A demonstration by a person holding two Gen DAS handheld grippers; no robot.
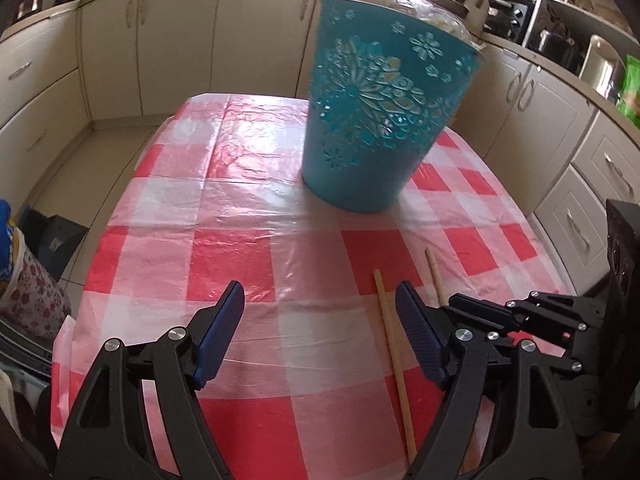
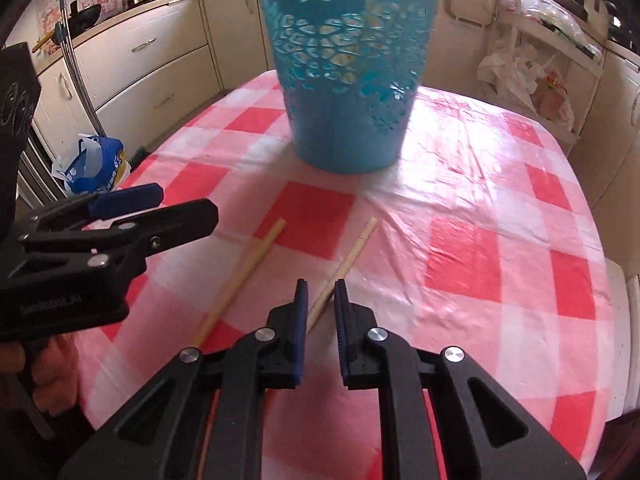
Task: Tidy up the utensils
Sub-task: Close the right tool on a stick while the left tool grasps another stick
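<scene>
Two wooden chopsticks lie on the red-and-white checked tablecloth (image 2: 500, 264). In the right wrist view the right chopstick (image 2: 352, 256) runs between the fingers of my right gripper (image 2: 321, 288), whose jaws stand a little apart around it; I cannot tell if they touch it. The left chopstick (image 2: 244, 272) lies free beside it. My left gripper (image 1: 320, 296) is open and empty, with one chopstick (image 1: 390, 336) just inside its right finger; the other chopstick (image 1: 435, 276) shows behind that finger. A teal perforated basket (image 1: 376, 120) stands upright farther back, also in the right wrist view (image 2: 344, 76).
The left gripper (image 2: 120, 216) shows at the left of the right wrist view, above the table's left edge. Kitchen cabinets (image 1: 160, 48) surround the table. A blue bag (image 2: 96, 164) sits on the floor at left. Plastic bags (image 2: 520, 76) hang at the back right.
</scene>
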